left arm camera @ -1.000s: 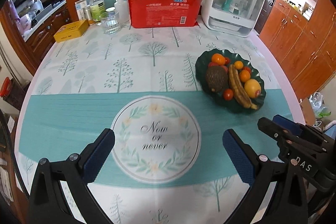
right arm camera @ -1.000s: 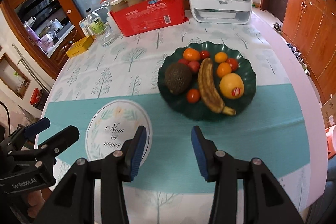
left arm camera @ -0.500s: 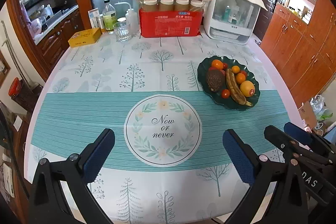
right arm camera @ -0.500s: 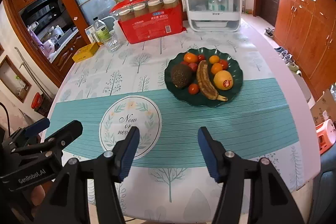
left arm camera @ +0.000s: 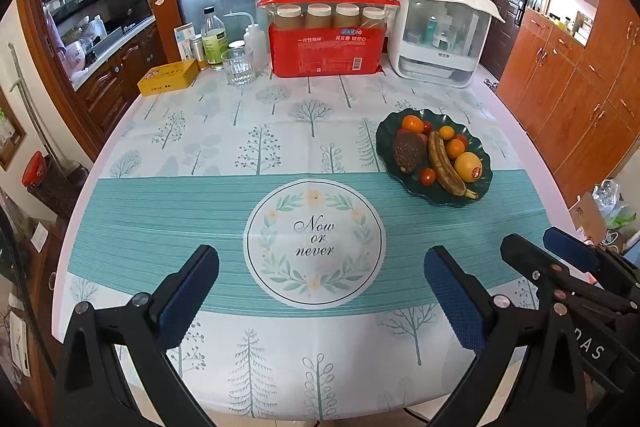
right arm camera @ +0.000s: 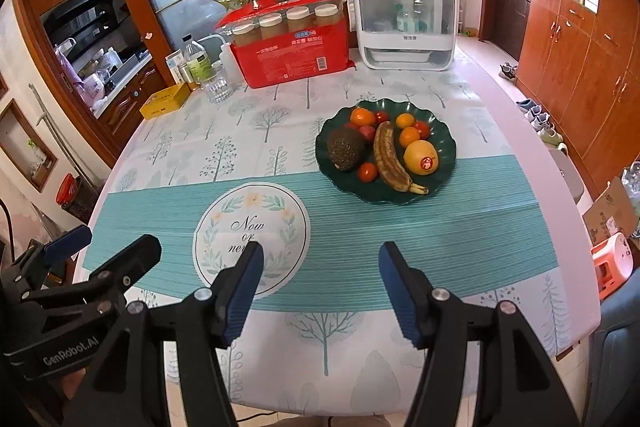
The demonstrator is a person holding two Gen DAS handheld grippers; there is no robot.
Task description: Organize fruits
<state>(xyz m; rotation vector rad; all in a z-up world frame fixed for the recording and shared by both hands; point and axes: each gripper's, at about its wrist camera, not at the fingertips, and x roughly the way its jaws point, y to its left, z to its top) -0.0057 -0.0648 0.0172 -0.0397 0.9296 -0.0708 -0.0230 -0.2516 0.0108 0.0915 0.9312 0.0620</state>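
Observation:
A dark green scalloped plate sits right of the table's middle. It holds an avocado, a brown-spotted banana, a stickered yellow-orange fruit, small oranges and several cherry tomatoes. My left gripper is open and empty over the near table edge, well short of the plate. My right gripper is open and empty, also back at the near edge. Each gripper shows at the side of the other's view.
A red box of jars, a white lidded cabinet, a glass, bottles and a yellow tin line the far table edge. Wooden cabinets stand to the right. A round "Now or never" print marks the cloth.
Both grippers have pulled back and up from the table, so the plate looks smaller and farther. The right gripper's jaws have opened wider. The fruit has not moved.

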